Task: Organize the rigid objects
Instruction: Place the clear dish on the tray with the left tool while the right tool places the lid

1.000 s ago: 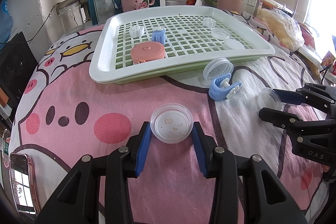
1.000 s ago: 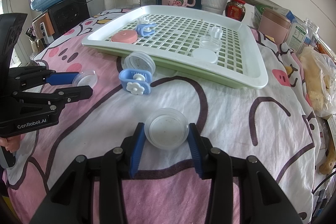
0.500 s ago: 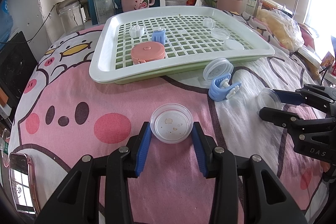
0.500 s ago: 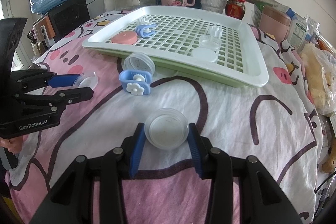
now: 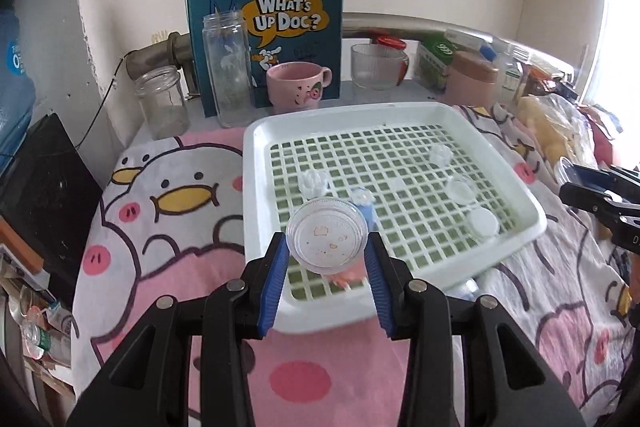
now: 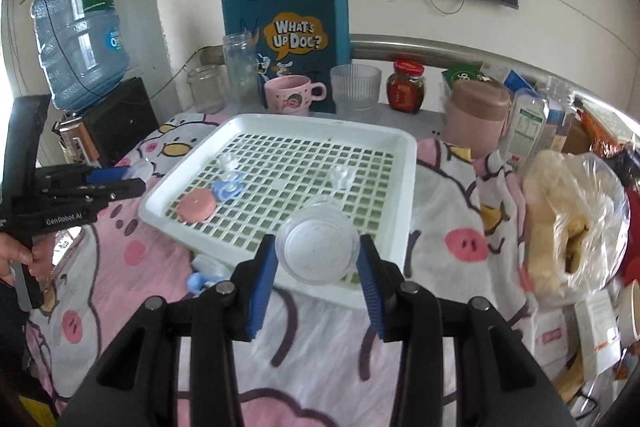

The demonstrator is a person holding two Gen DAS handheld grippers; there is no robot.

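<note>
My left gripper (image 5: 327,259) is shut on a clear round lid (image 5: 327,241) with specks inside, held in the air over the near left corner of the white grid tray (image 5: 256,163). My right gripper (image 6: 318,263) is shut on a second clear round lid (image 6: 318,251), held above the tray's near edge (image 6: 304,285). In the tray lie a pink round case (image 6: 197,205), a blue clip (image 6: 225,189), small clear lids (image 5: 461,189) and clear flower-shaped pieces (image 5: 440,153). A blue clip and a clear cap (image 6: 206,273) lie on the cloth before the tray.
Behind the tray stand a teal bag (image 5: 264,23), glass jars (image 5: 225,71), a pink mug (image 5: 297,83), a ribbed glass (image 6: 355,87) and a pink canister (image 6: 476,119). A plastic bag of food (image 6: 568,223) lies right. The pink cartoon cloth (image 5: 168,211) covers the table.
Both grippers have lifted their lids off the cloth and moved forward to the tray. Half a second ago both lids still rested on the cloth.
</note>
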